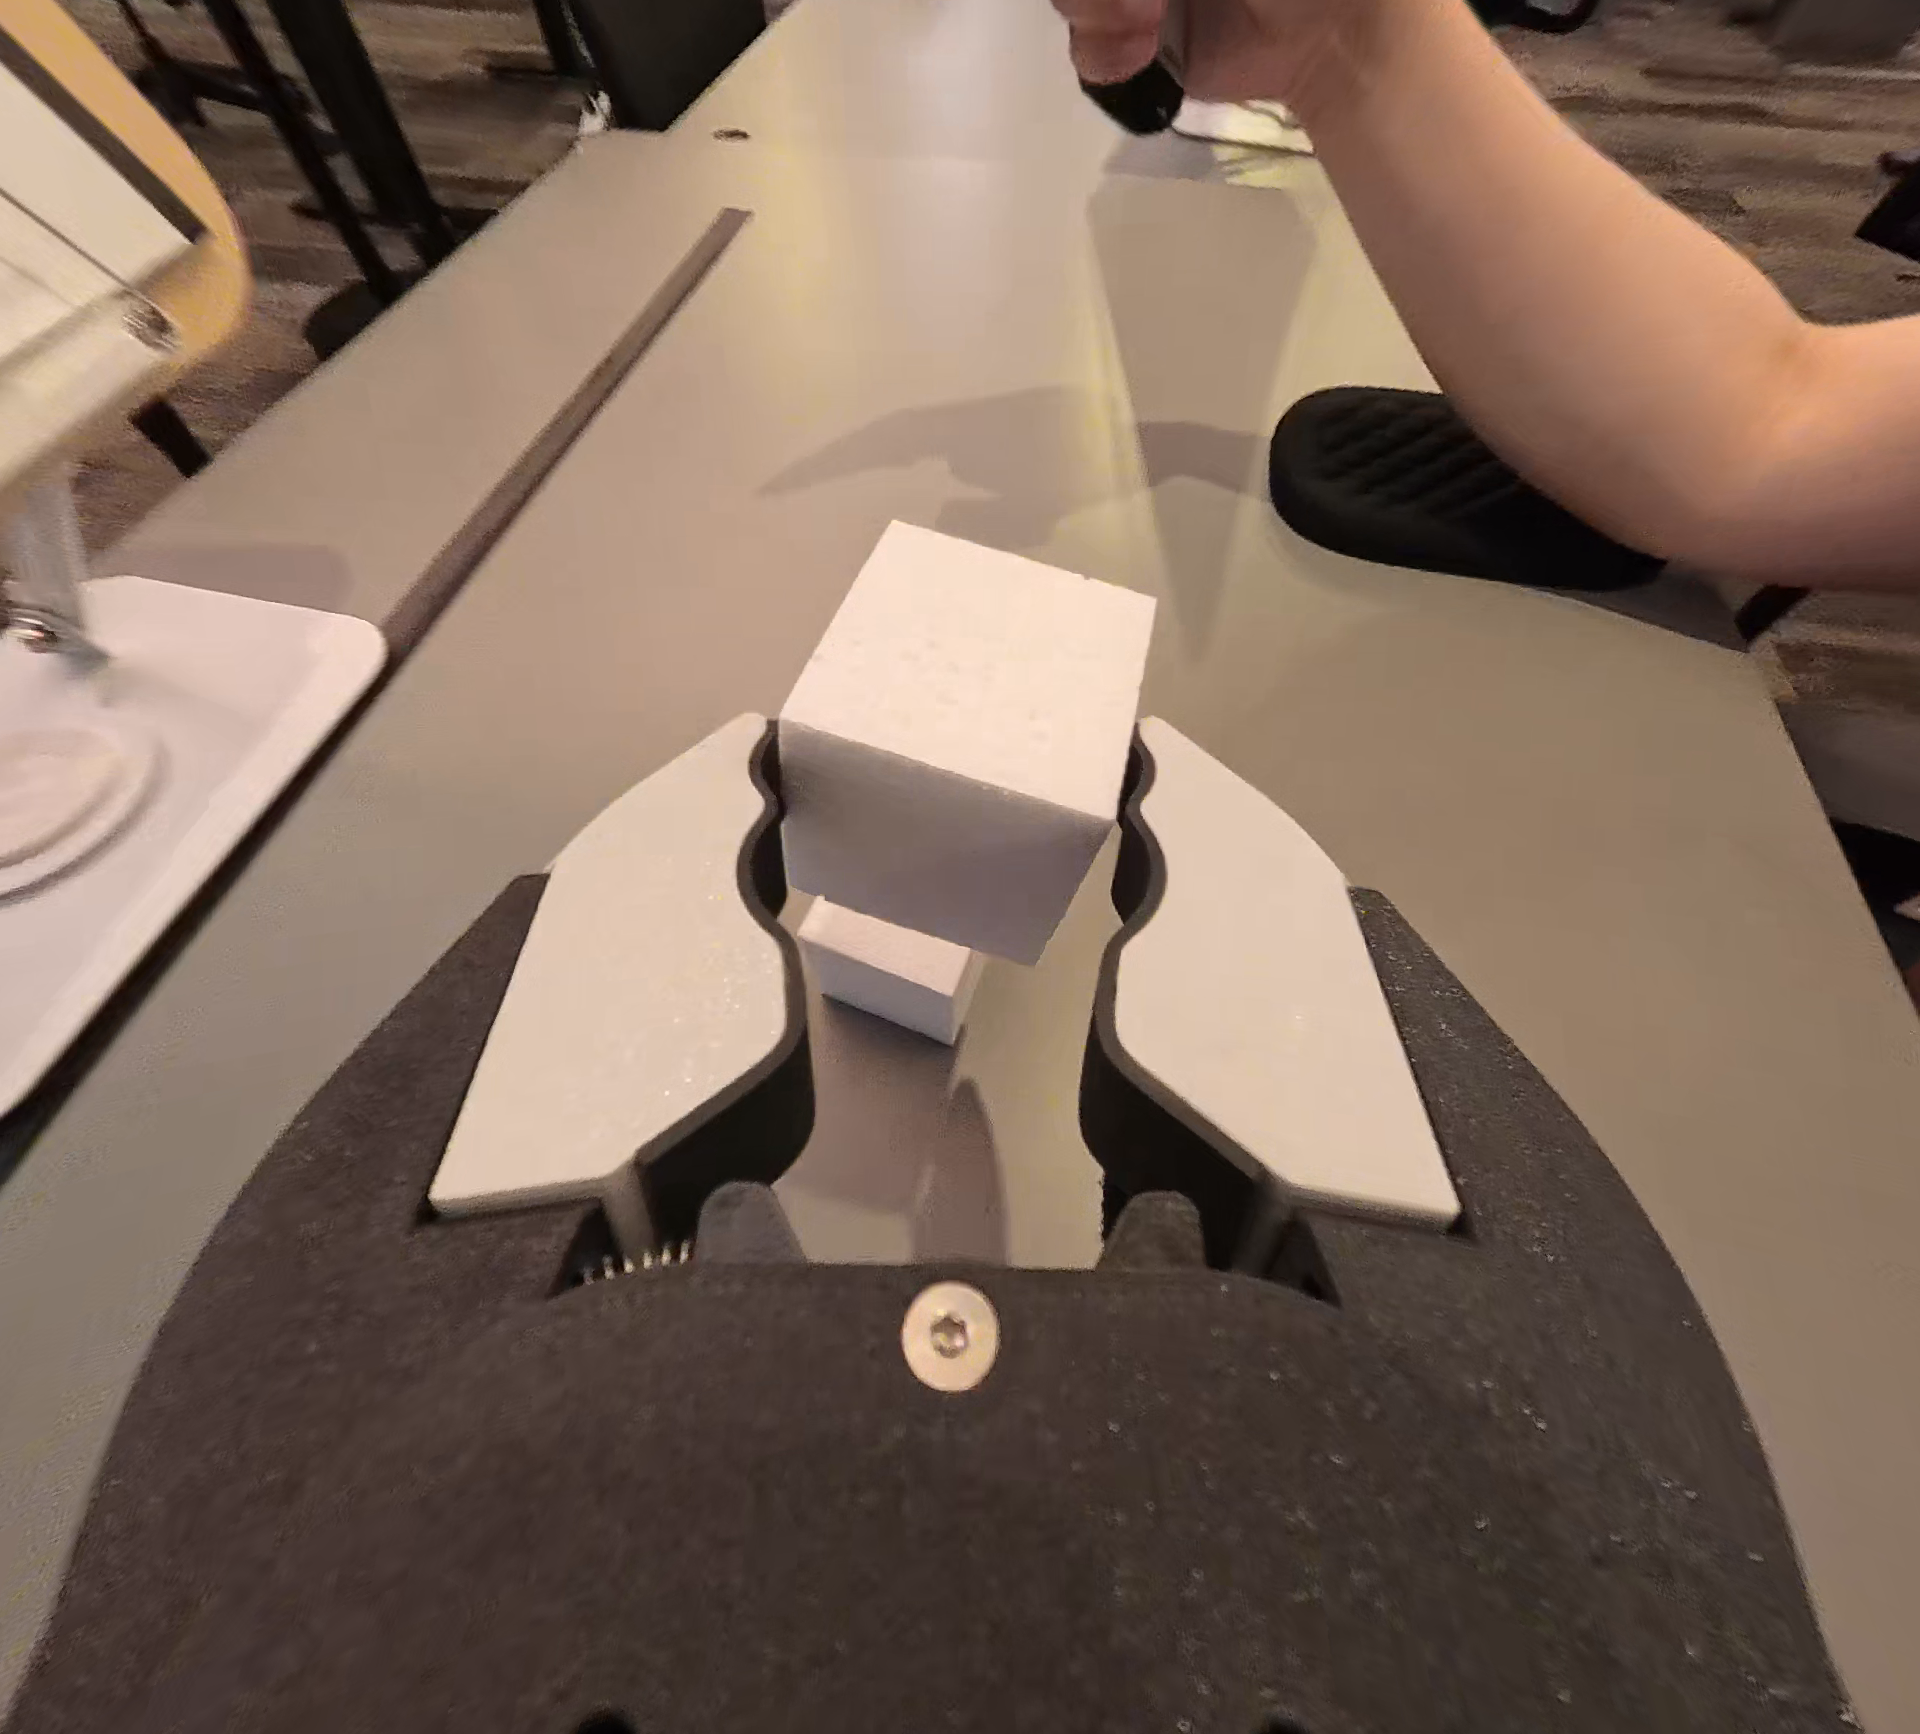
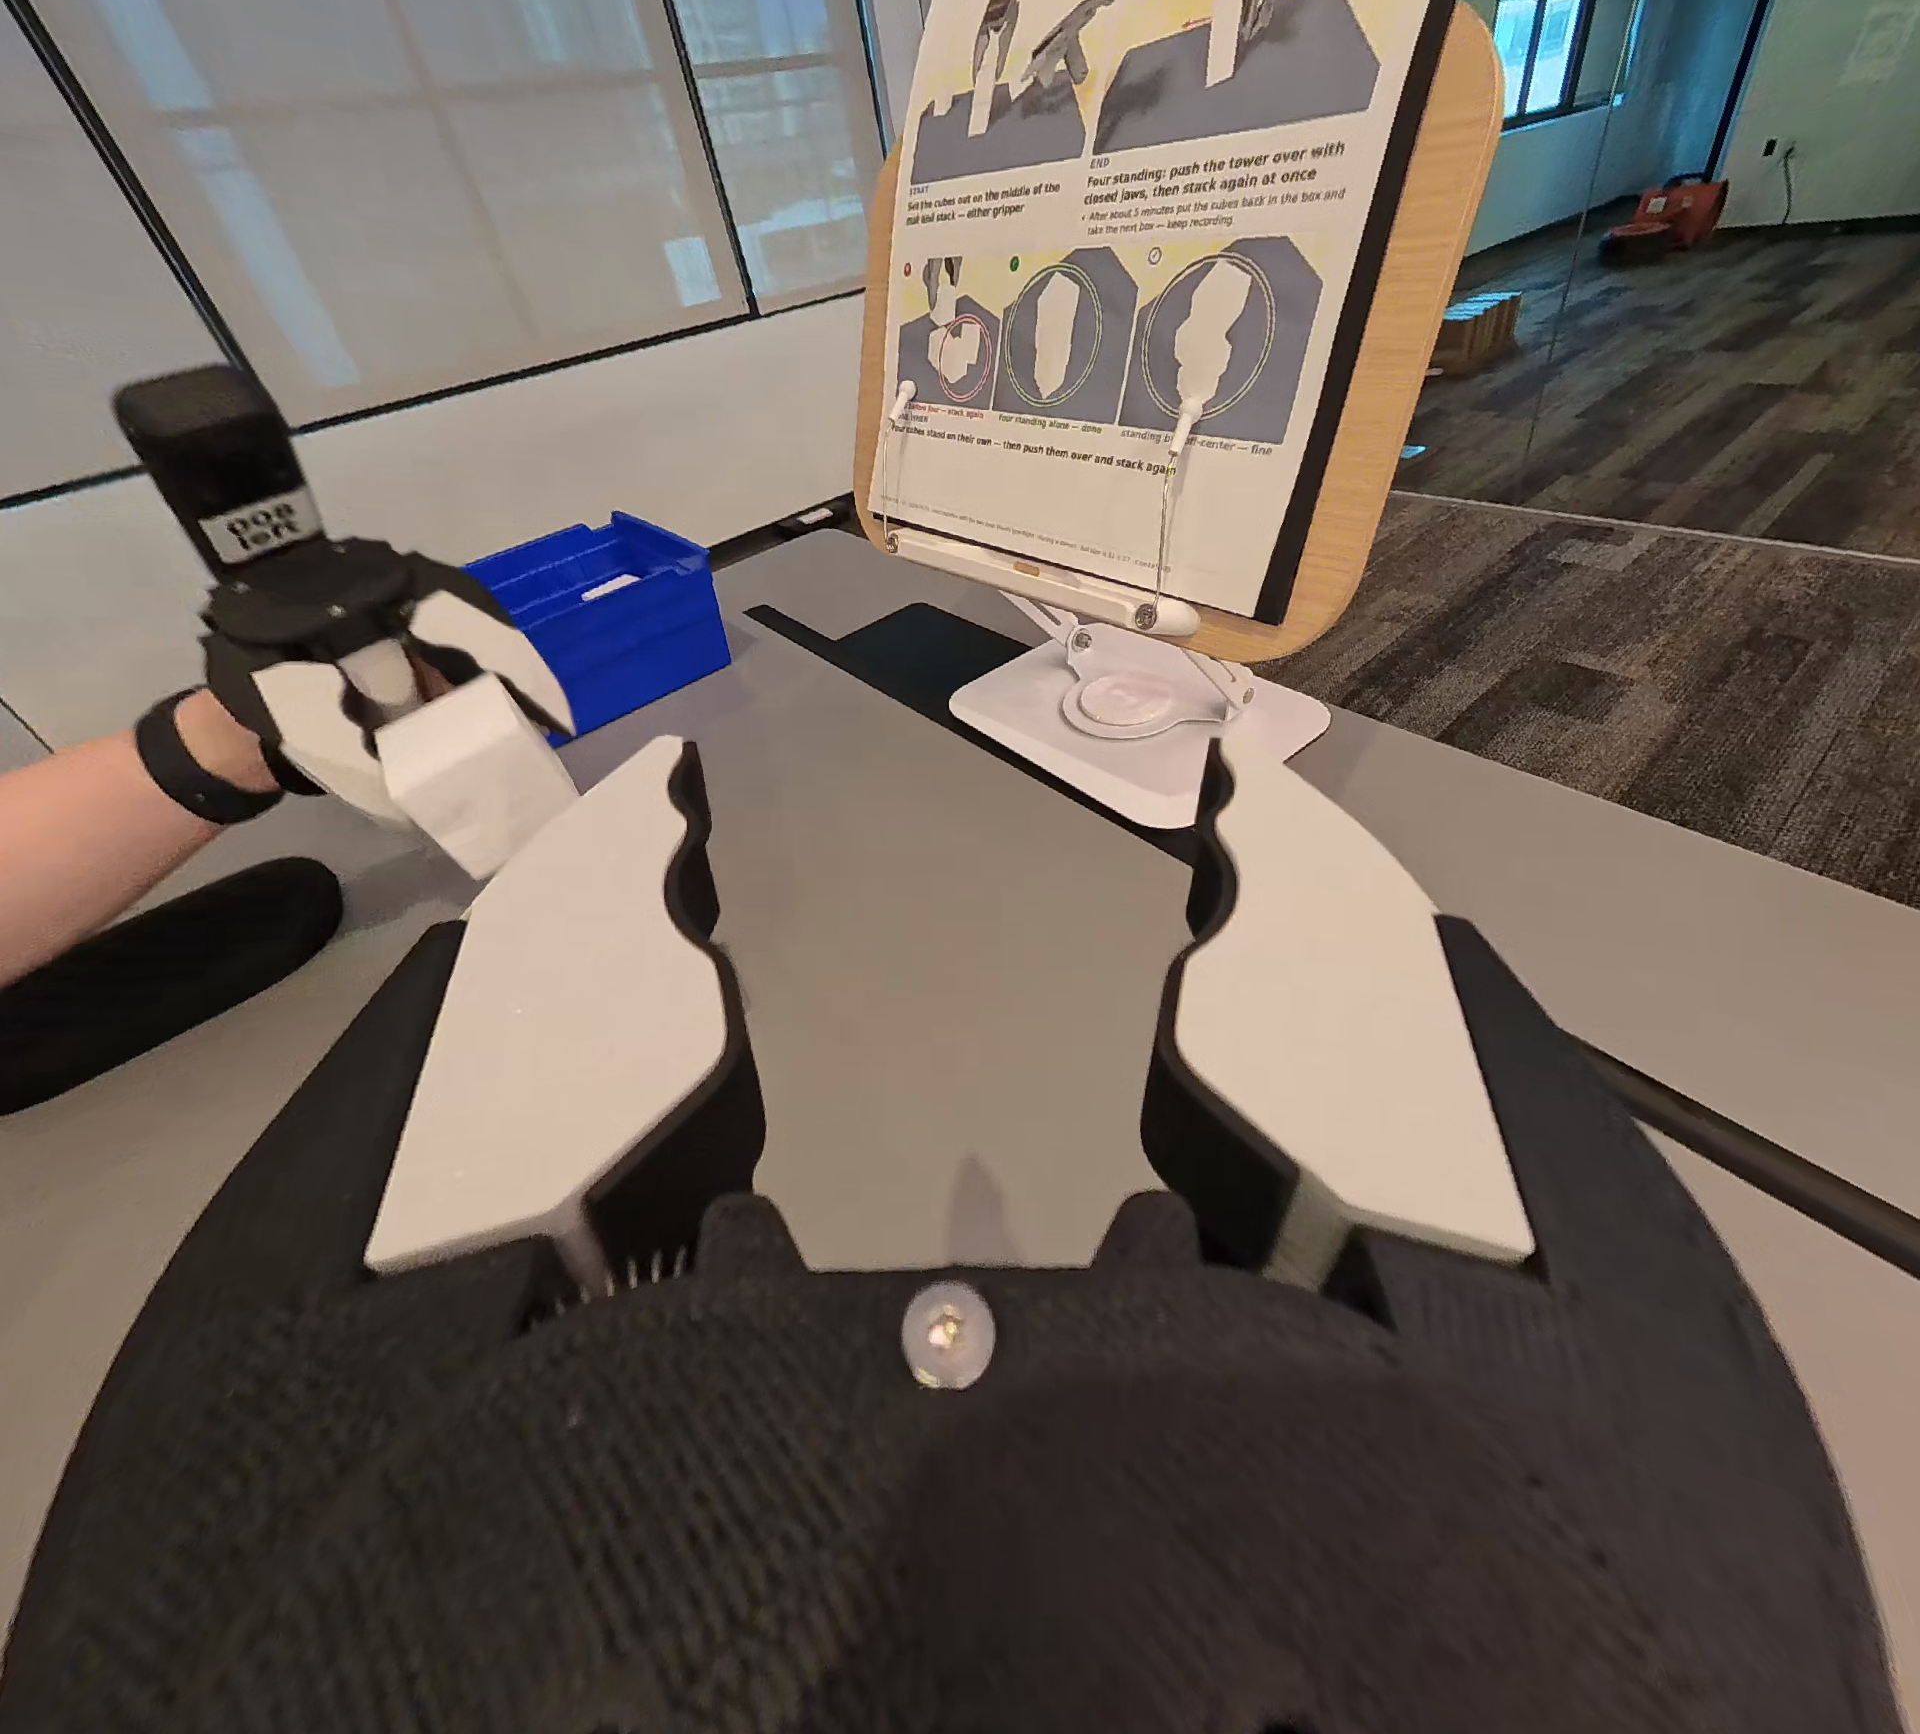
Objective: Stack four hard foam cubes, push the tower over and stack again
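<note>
My left gripper (image 1: pixel 954 734) is shut on a white foam cube (image 1: pixel 956 697) and holds it tilted above the grey table (image 1: pixel 935 282). A second white cube (image 1: pixel 888 972) lies on the table below it, partly hidden by the held cube. The right wrist view shows the left gripper (image 2: pixel 416 728) at the far left with that cube (image 2: pixel 468 780) in its fingers. My right gripper (image 2: pixel 951 770) is open and empty above bare table (image 2: pixel 935 905), well to the right of the left gripper. No other cubes are in view.
A blue bin (image 2: pixel 613 614) stands behind the left gripper. A book stand with an instruction sheet (image 2: pixel 1143 230) stands on a white base (image 2: pixel 1143 749) at the table's far side. A black pad (image 1: pixel 1434 489) lies under the person's right forearm (image 1: pixel 1558 313). The gap from one gripper's tips to the other's is roughly 25 centimetres.
</note>
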Demonstrator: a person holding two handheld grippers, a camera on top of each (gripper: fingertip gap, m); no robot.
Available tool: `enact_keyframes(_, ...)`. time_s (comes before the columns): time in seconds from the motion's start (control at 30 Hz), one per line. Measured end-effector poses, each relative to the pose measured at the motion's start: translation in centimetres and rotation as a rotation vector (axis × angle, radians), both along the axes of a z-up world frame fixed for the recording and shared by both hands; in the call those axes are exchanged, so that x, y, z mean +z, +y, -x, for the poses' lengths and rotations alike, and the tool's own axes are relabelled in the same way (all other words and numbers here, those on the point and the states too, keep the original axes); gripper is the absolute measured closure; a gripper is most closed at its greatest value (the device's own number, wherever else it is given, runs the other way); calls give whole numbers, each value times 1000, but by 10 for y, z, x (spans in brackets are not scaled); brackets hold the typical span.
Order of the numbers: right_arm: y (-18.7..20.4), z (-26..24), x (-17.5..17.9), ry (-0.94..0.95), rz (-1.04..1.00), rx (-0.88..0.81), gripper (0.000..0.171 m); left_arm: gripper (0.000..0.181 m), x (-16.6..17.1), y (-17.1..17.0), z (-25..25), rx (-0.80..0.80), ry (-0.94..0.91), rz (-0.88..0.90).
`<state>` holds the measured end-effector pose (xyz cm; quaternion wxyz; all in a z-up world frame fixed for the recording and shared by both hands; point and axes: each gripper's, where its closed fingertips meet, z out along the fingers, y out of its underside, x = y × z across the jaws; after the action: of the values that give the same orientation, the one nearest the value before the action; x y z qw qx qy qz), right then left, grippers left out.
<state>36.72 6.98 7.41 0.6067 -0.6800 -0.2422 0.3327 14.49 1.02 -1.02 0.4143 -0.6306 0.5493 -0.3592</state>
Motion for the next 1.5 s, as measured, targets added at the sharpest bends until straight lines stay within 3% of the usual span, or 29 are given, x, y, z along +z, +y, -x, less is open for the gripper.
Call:
enact_keyframes(0.3, 6, -5, -9, -16, 25, -24, 80, 120, -51, 8, -20, -81, 40, 61)
enact_keyframes(0.73, 11, -11, -15, -18, 48, -33, 80, 120, -76, 18, -23, -81, 20, 96)
enact_keyframes(0.83, 12, -11, -15, -21, 50, -32, 80, 118, -76, 20, -23, -71, -3, 97)
enact_keyframes(0.93, 13, -11, -15, -24, 49, -32, 80, 103, -69, 19, -22, -66, -16, 109)
enact_keyframes(1.07, 13, -15, -17, -31, 48, -43, 80, 101, -20, 18, -12, -40, -52, 59)
enact_keyframes(1.17, 12, -20, -16, -11, 49, -49, 80, 100, 43, 34, 18, 96, -41, -21)
enact_keyframes(1.3, 12, -28, -16, 7, 48, -65, 80, 102, 96, 74, 109, 351, 204, -201)
enact_keyframes(1.4, 13, -31, -17, 17, 55, -75, 80, 104, 101, 111, 201, 572, 457, -257)
enact_keyframes(1.5, 16, -35, -23, -16, 68, -103, 80, 101, 75, 138, 282, 779, 637, -105)
